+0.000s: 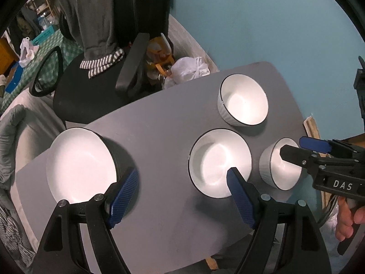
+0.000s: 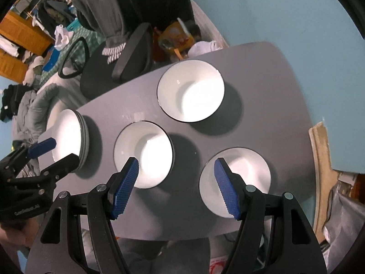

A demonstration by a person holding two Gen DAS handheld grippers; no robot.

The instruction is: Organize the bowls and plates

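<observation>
A grey table [image 1: 159,118] holds white dishes with dark rims. A stack of plates [image 1: 79,164] sits at the left end, also in the right wrist view [image 2: 70,134]. A middle bowl [image 1: 219,162] [image 2: 143,153], a far bowl [image 1: 244,100] [image 2: 191,91] and a small ribbed bowl [image 1: 280,166] [image 2: 237,178] stand apart. My left gripper [image 1: 182,187] is open and empty, above the table between the plate stack and the middle bowl. My right gripper [image 2: 176,171] is open and empty, hovering between the middle bowl and the small bowl; it shows in the left wrist view [image 1: 294,147].
A black office chair [image 1: 95,86] with grey clothes stands behind the table. Bags and clutter [image 1: 180,68] lie on the floor by the blue wall [image 1: 273,22]. A bed with grey bedding [image 1: 13,137] is at the left. Wood and cables [image 2: 324,182] lie right of the table.
</observation>
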